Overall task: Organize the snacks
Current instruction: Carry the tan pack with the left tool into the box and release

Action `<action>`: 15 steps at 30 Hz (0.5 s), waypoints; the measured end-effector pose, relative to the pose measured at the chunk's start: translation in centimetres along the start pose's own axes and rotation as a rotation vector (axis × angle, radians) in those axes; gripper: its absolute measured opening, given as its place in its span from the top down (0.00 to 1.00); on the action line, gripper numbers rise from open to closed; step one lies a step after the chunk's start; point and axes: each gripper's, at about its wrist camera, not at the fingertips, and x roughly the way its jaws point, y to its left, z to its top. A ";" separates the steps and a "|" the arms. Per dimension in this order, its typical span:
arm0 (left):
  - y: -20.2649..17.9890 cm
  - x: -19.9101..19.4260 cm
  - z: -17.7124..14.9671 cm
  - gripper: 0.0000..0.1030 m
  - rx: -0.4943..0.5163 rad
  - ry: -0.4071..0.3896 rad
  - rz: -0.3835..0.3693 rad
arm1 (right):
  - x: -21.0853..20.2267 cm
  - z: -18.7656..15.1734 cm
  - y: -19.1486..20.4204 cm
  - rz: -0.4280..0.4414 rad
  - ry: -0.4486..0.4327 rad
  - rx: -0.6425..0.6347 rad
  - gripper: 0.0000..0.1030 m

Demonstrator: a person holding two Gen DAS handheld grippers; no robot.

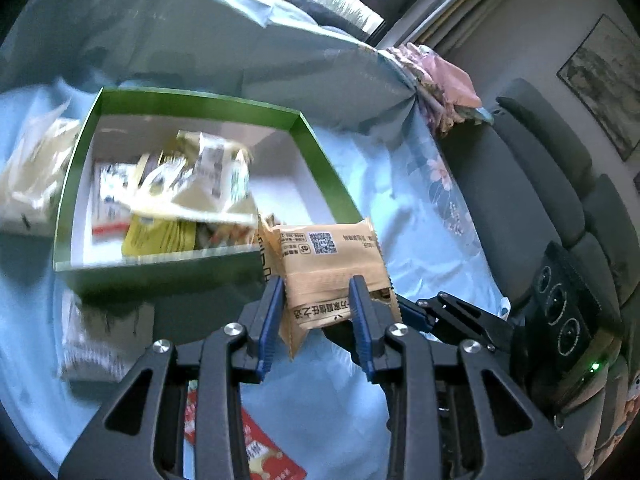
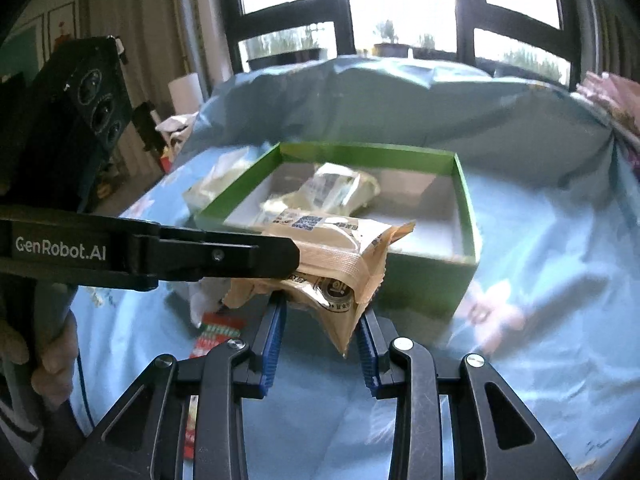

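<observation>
A tan snack packet (image 1: 332, 268) with a QR code hangs above the blue cloth, just in front of the green box (image 1: 320, 160). My left gripper (image 1: 317, 284) is shut on its lower part. The right gripper's fingers (image 1: 416, 314) reach in from the right to its corner. In the right wrist view the same tan packet (image 2: 340, 264) sits crumpled between the blue pads of my right gripper (image 2: 322, 308), which is shut on it. The left gripper's finger (image 2: 240, 256) lies across the packet from the left. The green box (image 2: 466, 200) holds several pale and yellow packets (image 1: 200, 184).
A red packet (image 1: 260, 452) lies on the blue floral cloth below the grippers. Pale packets (image 1: 36, 168) sit left of the box, and a blurred one (image 1: 96, 344) lies in front of it. A grey sofa (image 1: 540, 184) stands to the right. A hand (image 2: 52, 360) grips the left handle.
</observation>
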 end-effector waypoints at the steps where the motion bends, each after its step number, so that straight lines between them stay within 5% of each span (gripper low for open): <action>1: 0.0 0.1 0.4 0.69 0.004 -0.004 0.002 | 0.2 0.4 0.0 -0.004 -0.005 -0.003 0.65; 15: 2.3 3.5 6.5 0.68 0.011 -0.066 -0.026 | 4.0 5.4 -2.5 -0.072 -0.025 -0.027 0.65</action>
